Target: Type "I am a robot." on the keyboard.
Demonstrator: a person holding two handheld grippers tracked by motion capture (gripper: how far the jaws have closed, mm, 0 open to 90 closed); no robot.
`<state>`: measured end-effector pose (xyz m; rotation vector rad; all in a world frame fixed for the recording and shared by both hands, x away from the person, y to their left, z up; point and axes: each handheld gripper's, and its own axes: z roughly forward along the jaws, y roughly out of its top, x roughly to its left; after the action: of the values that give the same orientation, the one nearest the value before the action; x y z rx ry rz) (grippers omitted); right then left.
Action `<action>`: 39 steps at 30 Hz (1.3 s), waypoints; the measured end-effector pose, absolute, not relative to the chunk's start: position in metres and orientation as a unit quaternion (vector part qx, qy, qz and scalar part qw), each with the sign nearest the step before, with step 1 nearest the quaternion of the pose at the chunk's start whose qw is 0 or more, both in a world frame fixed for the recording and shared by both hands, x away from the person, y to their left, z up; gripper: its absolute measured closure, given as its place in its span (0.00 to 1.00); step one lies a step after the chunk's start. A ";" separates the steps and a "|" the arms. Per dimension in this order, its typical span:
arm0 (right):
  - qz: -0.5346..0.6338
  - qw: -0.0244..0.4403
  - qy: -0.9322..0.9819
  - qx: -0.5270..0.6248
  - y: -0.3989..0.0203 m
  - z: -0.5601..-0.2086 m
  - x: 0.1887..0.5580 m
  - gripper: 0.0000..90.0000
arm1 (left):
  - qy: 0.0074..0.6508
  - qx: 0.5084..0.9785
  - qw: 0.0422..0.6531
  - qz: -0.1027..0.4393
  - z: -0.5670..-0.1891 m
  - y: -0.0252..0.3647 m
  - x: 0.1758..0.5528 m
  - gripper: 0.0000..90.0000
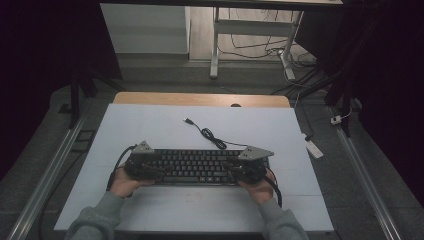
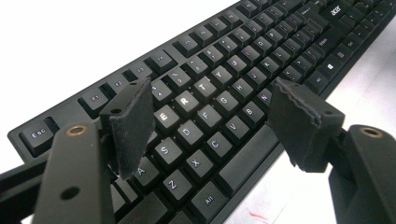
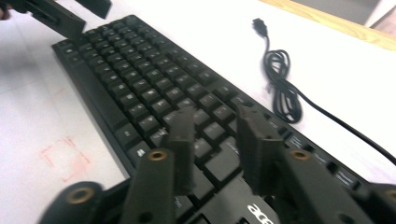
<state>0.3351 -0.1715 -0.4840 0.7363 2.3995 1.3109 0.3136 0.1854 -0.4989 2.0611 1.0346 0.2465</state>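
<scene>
A black keyboard (image 1: 195, 166) lies lengthwise on the white mat (image 1: 150, 125), close to the person. Its cable (image 1: 207, 134) coils behind it and ends in a loose USB plug (image 1: 186, 120). My left gripper (image 1: 150, 170) hovers over the keyboard's left end. In the left gripper view its jaws (image 2: 210, 121) stand wide apart above the letter keys (image 2: 224, 70), holding nothing. My right gripper (image 1: 237, 172) is over the right end. Its jaws (image 3: 217, 135) stand closer together, a clear gap between them, just above the keys (image 3: 140, 79) and gripping nothing.
The coiled cable (image 3: 280, 88) and plug (image 3: 259, 25) lie on the mat beyond the keyboard. Faint red marks (image 3: 63, 156) show on the mat in front of it. A wooden table edge (image 1: 200, 98) runs along the far side. The left gripper (image 3: 60, 16) appears far off.
</scene>
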 end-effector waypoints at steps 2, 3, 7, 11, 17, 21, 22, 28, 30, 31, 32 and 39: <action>0.460 0.149 0.839 0.250 -0.169 -0.484 0.335 0.89 | 0.408 0.816 0.397 0.098 -0.499 0.185 0.314 0.35; 0.458 0.149 0.840 0.249 -0.168 -0.483 0.336 0.93 | 0.407 0.817 0.397 0.098 -0.499 0.185 0.314 0.35; 0.457 0.142 0.844 0.243 -0.161 -0.481 0.338 0.99 | 0.407 0.817 0.397 0.099 -0.499 0.184 0.314 0.35; 0.453 0.138 0.847 0.239 -0.151 -0.481 0.342 0.99 | 0.404 0.819 0.395 0.098 -0.499 0.182 0.314 0.35; 0.444 0.130 0.854 0.238 -0.135 -0.486 0.349 0.99 | 0.403 0.821 0.393 0.099 -0.500 0.181 0.314 0.35; 0.432 0.125 0.862 0.235 -0.125 -0.491 0.354 0.99 | 0.403 0.822 0.390 0.099 -0.501 0.180 0.314 0.35; 0.429 0.125 0.863 0.234 -0.123 -0.492 0.355 0.99 | 0.403 0.822 0.391 0.099 -0.501 0.180 0.314 0.35; 0.430 0.114 0.866 0.228 -0.107 -0.495 0.362 0.99 | 0.402 0.822 0.390 0.099 -0.501 0.179 0.314 0.35; 0.426 0.112 0.869 0.226 -0.101 -0.497 0.363 0.99 | 0.403 0.822 0.390 0.100 -0.500 0.180 0.314 0.35; 0.423 0.111 0.871 0.226 -0.098 -0.498 0.364 0.99 | 0.402 0.822 0.391 0.100 -0.500 0.180 0.314 0.35; 0.421 0.109 0.872 0.225 -0.096 -0.500 0.365 0.99 | 0.402 0.822 0.391 0.100 -0.500 0.180 0.314 0.35; 0.411 0.108 0.877 0.225 -0.085 -0.505 0.369 0.99 | 0.401 0.823 0.390 0.101 -0.500 0.181 0.314 0.35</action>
<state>0.3693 -0.0853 -0.5049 0.6631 2.5796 1.2080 0.3139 0.1806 -0.5004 2.0913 1.0185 0.2556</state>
